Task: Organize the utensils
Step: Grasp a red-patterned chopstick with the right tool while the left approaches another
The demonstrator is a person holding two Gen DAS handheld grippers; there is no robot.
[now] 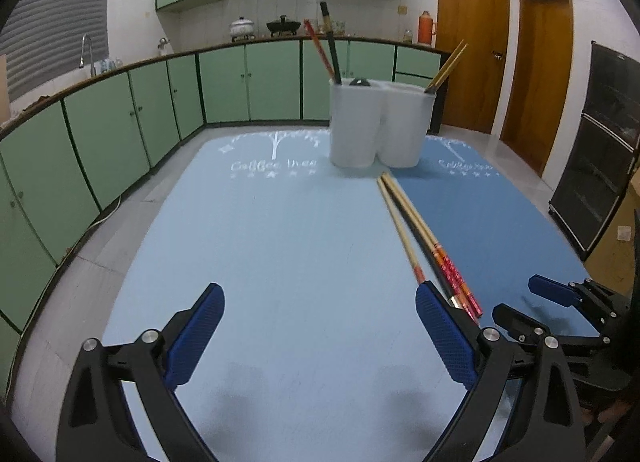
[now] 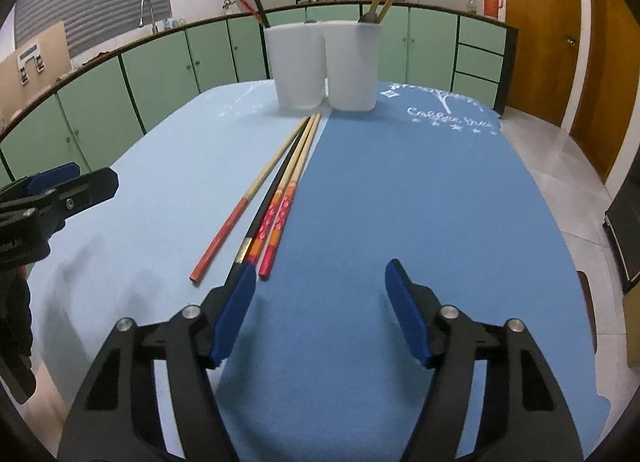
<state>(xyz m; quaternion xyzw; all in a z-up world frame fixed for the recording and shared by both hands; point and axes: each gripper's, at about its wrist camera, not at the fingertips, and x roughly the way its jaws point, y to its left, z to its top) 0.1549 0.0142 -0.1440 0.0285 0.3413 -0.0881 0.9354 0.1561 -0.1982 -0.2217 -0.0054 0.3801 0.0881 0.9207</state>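
Several loose chopsticks [image 2: 280, 189] lie side by side where the light blue mat [image 2: 160, 181] meets the darker blue mat [image 2: 420, 201]: a bamboo one with a red end, a black one, and two with red-orange patterned ends. Behind them stands a white two-compartment holder [image 2: 320, 61] with chopsticks upright in both compartments. My right gripper [image 2: 320, 294] is open just above the darker mat, its left fingertip [image 2: 244, 282] at the black chopstick's near end, nothing between the pads. My left gripper [image 1: 320, 302] is open over the light mat, left of the chopsticks [image 1: 420, 238], with the holder [image 1: 376, 121] beyond.
Each gripper shows in the other's view: the right gripper [image 1: 514, 296] at the right edge, the left gripper [image 2: 96, 175] at the left edge. Green kitchen cabinets [image 1: 120, 133] curve behind the table; wooden doors [image 1: 472, 41] and a black rack [image 1: 600, 149] stand to the right.
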